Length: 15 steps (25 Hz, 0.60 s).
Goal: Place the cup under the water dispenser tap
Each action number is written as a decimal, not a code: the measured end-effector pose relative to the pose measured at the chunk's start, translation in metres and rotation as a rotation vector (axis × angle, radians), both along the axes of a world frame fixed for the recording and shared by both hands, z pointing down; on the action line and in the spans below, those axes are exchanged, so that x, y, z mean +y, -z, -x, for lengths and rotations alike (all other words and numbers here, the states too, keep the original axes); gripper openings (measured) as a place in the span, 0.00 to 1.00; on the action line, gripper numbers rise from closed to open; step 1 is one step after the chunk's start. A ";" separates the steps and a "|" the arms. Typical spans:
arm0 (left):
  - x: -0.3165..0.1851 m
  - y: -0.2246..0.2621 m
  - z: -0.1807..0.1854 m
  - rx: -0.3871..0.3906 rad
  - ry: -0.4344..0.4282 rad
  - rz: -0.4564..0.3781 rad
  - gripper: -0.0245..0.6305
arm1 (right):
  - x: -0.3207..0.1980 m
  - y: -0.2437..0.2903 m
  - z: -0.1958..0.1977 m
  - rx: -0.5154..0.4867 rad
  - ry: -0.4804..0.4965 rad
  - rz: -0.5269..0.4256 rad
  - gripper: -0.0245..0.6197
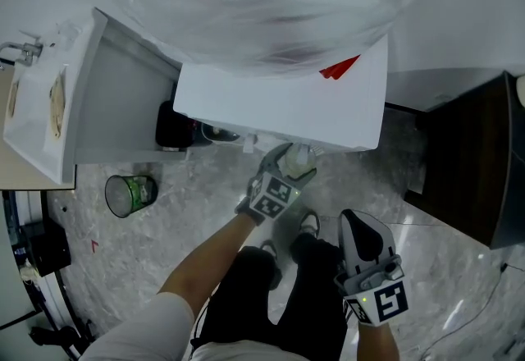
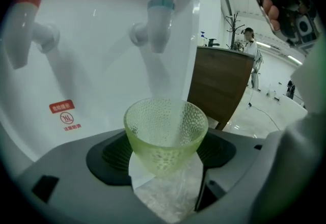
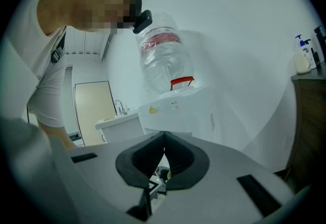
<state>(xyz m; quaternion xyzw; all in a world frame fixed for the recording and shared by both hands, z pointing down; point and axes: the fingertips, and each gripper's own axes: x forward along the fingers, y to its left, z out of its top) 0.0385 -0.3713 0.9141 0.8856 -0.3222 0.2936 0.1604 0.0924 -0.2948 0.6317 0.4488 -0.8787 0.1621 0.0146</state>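
Cup (image 2: 165, 131), pale green pebbled glass, upright, mouth upward, was gripped between the two dark pads of the left gripper (image 2: 164, 152), whose jaws stood wide around its lower body, one pad on each side; grey marbled floor (image 2: 168, 197) showed beneath its base. Blue tap (image 2: 160, 19) hung above and a little ahead of this gripper, its spout clear of the cup's rim and not touching it. Red tap (image 2: 23, 24) stood further to the gripper's left, on the same white water dispenser (image 2: 102, 65) front, with a small red label (image 2: 62, 107) lower on the panel between the two. Brown wooden cabinet (image 2: 219, 85) lay ahead and to the gripper's right; a person (image 2: 250, 39) stood well beyond it. In the head view the left gripper (image 1: 283, 166) reached to the dispenser's front edge with the cup (image 1: 302, 156) at its tip. Right gripper (image 1: 361, 240) was held nearer the body, well back from the dispenser; in its own view the right gripper's (image 3: 163, 139) pads met at the tips with nothing between them, and the upturned water bottle (image 3: 163, 55) rose ahead and above. Green bin (image 1: 130, 194) stood on the floor well to the left gripper's left.
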 end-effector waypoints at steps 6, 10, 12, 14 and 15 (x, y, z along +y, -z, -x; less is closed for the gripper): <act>-0.023 -0.007 -0.007 0.033 0.028 -0.044 0.62 | -0.001 -0.009 -0.008 0.013 -0.003 0.004 0.06; -0.028 -0.012 -0.005 0.029 0.044 -0.051 0.62 | 0.001 -0.013 -0.011 0.026 -0.001 0.021 0.06; -0.029 -0.014 -0.005 0.029 0.047 -0.060 0.62 | 0.001 -0.013 -0.012 0.033 0.000 0.019 0.06; -0.030 -0.013 -0.006 0.034 0.046 -0.073 0.62 | 0.002 -0.014 -0.013 0.038 0.000 0.020 0.06; -0.030 -0.012 -0.007 0.039 0.044 -0.075 0.62 | 0.002 -0.014 -0.013 0.040 0.000 0.023 0.06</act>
